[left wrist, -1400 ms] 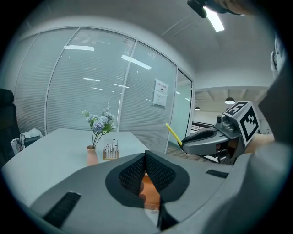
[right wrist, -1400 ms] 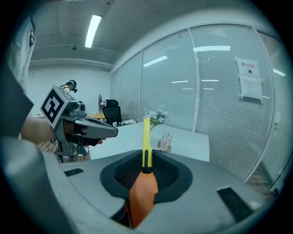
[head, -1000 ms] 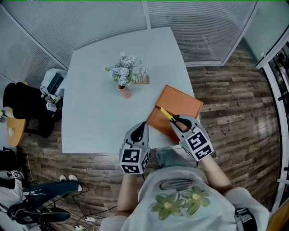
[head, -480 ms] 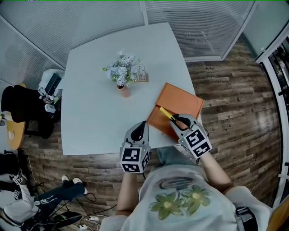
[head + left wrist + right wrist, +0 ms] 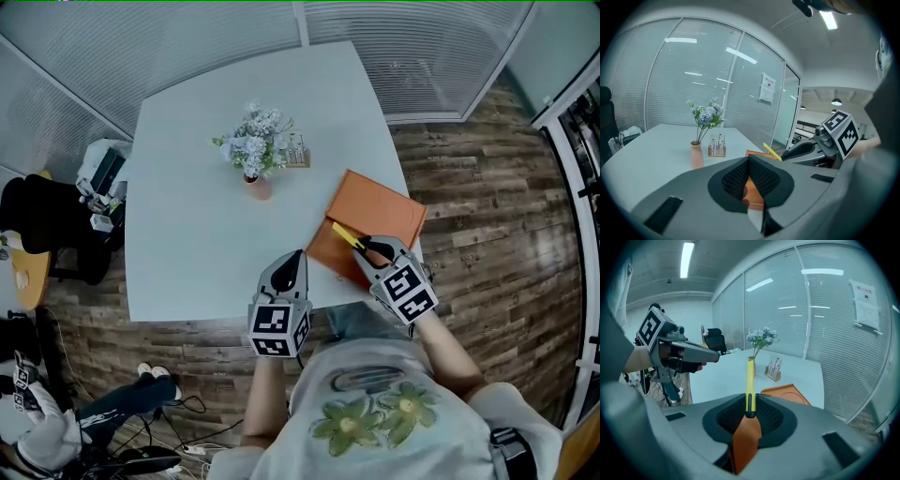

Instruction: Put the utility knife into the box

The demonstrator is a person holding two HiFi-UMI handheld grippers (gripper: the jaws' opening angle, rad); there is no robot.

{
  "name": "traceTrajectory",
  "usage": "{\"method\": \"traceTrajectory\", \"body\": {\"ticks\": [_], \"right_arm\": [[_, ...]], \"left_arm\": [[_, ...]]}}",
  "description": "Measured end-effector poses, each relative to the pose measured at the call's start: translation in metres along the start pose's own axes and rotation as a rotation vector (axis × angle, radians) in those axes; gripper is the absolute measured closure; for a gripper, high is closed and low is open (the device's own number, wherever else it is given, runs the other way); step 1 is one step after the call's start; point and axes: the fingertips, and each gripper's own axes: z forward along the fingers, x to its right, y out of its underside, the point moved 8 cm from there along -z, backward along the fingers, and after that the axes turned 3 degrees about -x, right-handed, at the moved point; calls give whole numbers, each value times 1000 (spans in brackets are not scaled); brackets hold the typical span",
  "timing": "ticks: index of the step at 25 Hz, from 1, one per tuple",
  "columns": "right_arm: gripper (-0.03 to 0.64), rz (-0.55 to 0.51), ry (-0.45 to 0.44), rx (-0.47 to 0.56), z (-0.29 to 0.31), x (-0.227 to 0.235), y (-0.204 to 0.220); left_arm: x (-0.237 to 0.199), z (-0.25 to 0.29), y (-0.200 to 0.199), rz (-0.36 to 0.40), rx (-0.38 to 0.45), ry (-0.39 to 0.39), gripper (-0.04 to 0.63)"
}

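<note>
The right gripper has its jaws closed on the utility knife, with the padded faces pressing its sides near the black slider. The orange rear end lies back between the jaws, and the slim yellow body sticks straight out past the tips. Its long axis runs along the line the gripper points, tilted somewhat downward. In the right gripper view the yellow end aims toward the vase of flowers across the table. From the head view the right gripper sits at the near right of the table, and the utility knife slants up and to the left from it. It lies over the near left edge of the flat orange box; I cannot tell whether it touches the box. The left gripper has its jaws brought together at the tips with nothing between them. In the head view the left gripper is held at the table's near edge, just left of the box. The pale table also carries the vase of flowers near its middle, with a small wooden rack just beside it on the right. A black chair stands off the table's left side on the wood-plank floor.
</note>
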Motion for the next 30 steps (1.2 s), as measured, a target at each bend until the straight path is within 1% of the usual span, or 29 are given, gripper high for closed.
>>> {"method": "traceTrajectory", "body": {"ticks": [10, 30], "right_arm": [[546, -3, -18, -53, 16, 2, 10], [546, -31, -43, -162, 51, 3, 31]], "left_arm": [[-3, 7, 4, -3, -20, 9, 595], [-18, 16, 10, -28, -59, -6, 594]]}}
